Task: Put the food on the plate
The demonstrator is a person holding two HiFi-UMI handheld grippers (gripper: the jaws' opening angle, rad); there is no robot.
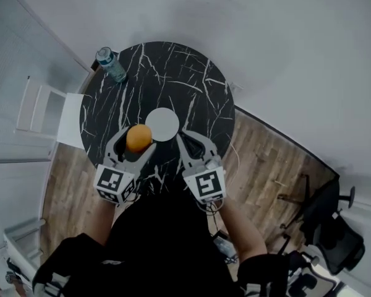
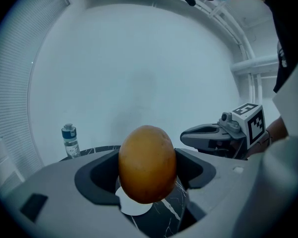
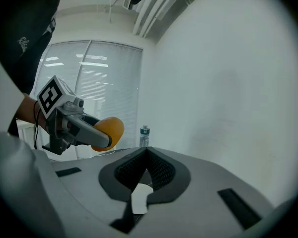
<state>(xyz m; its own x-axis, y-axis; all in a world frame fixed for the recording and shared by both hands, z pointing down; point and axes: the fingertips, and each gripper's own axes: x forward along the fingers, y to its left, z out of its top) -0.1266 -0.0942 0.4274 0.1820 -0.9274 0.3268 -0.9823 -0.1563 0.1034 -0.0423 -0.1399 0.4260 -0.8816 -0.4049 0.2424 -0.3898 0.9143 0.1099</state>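
Observation:
An orange, egg-shaped piece of food (image 1: 138, 137) is clamped in my left gripper (image 1: 136, 142), just left of the small white plate (image 1: 162, 124) and above the round black marble table (image 1: 191, 85). In the left gripper view the food (image 2: 147, 163) fills the gap between the jaws, with a sliver of plate (image 2: 134, 207) showing beneath it. My right gripper (image 1: 187, 142) sits at the plate's right side, jaws closed together and empty. In its own view the right gripper (image 3: 147, 152) has its pads meeting, the plate (image 3: 139, 200) lies below, and the held food (image 3: 109, 131) is off to the left.
A water bottle (image 1: 110, 64) stands at the table's far left edge. A white shelf-like piece of furniture (image 1: 46, 113) is beside the table on the left. An office chair (image 1: 331, 234) stands on the wood floor at lower right. White walls lie behind the table.

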